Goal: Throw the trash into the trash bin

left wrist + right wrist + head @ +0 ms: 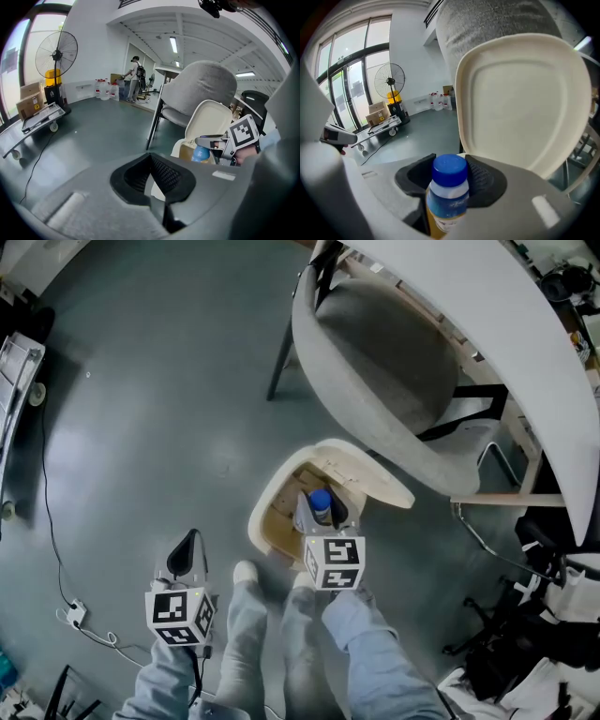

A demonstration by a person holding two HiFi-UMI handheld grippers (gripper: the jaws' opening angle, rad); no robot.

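The right gripper [319, 515] grasps a blue-capped bottle [320, 502] just over the open bin [264, 521] (its lid [375, 474] is tipped back toward two o'clock). The left gripper [185, 557], clenched and empty, hangs at the bin's eight o'clock.

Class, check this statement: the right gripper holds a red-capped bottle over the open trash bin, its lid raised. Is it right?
One error: the cap is blue, not red; the right gripper view shows it. The right gripper does hold the bottle over the open trash bin, lid raised.
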